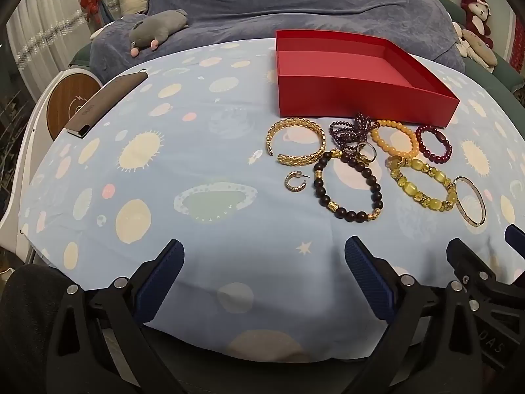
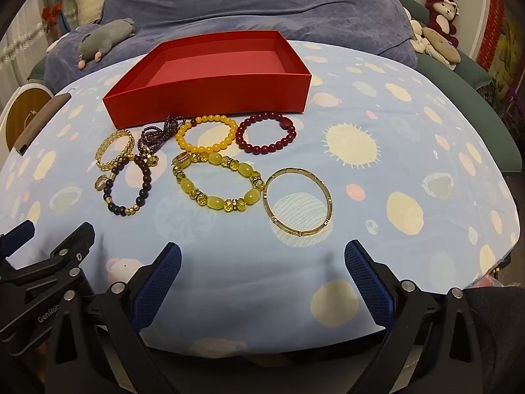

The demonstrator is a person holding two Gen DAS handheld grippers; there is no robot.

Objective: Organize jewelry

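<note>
A: Where does the jewelry lie?

B: All of it sits on the worktop [image 2: 410, 177], on a blue cloth printed with suns and planets, just in front of the red box [image 2: 210, 98]. The box is open.

A: Which pieces?

B: A gold cuff bracelet [image 1: 297, 141] at the left, with a small hoop earring [image 1: 295, 181] near it. A dark wooden bead bracelet [image 1: 347, 187] touches a tangle of purple beads [image 1: 349, 131]. Behind them lie an orange bead bracelet [image 2: 206, 138] and a dark red bead bracelet [image 2: 265, 138], side by side. A yellow stone bracelet [image 2: 218, 182] lies just beside a thin gold bangle [image 2: 298, 202].

A: And the tools?

B: The left hand-held gripper [image 1: 262, 275] and the right hand-held gripper [image 2: 262, 279] both stand with jaws spread wide, holding nothing, short of the jewelry.
</note>
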